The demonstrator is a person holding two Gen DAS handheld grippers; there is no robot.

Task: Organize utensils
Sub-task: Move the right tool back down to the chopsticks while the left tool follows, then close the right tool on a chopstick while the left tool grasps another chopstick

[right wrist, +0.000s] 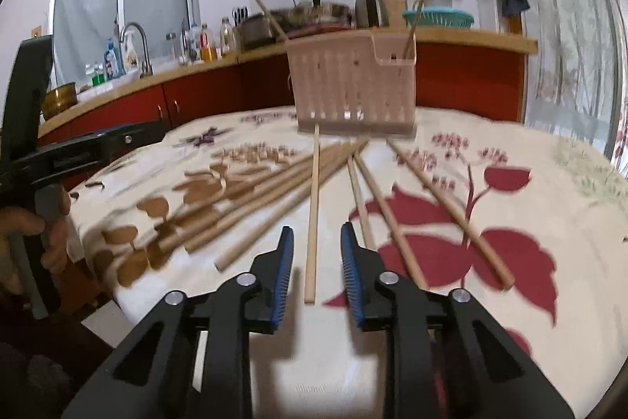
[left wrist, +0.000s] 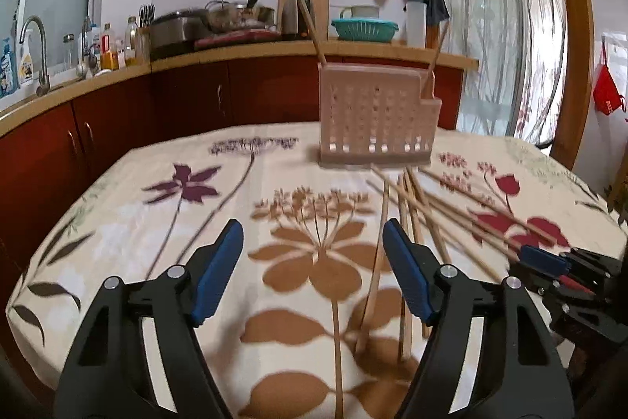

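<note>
A pink slotted utensil holder (left wrist: 377,116) stands at the far side of the table, also in the right wrist view (right wrist: 353,89). One chopstick (left wrist: 312,30) leans out of its left end and another (left wrist: 435,55) out of its right compartment. Several wooden chopsticks (left wrist: 416,214) lie scattered on the cloth in front of it (right wrist: 274,195). My left gripper (left wrist: 313,234) is open and empty above the cloth, left of the pile. My right gripper (right wrist: 317,242) is open, its fingers either side of the near end of one chopstick (right wrist: 313,218). It shows at the right edge of the left wrist view (left wrist: 545,262).
The table wears a flowered cloth (left wrist: 176,207). Behind it runs a kitchen counter (left wrist: 251,52) with pots, bottles, a kettle and a teal basket (left wrist: 364,29). A sink tap (left wrist: 37,53) is at the left. The left hand and its gripper handle (right wrist: 35,160) show in the right wrist view.
</note>
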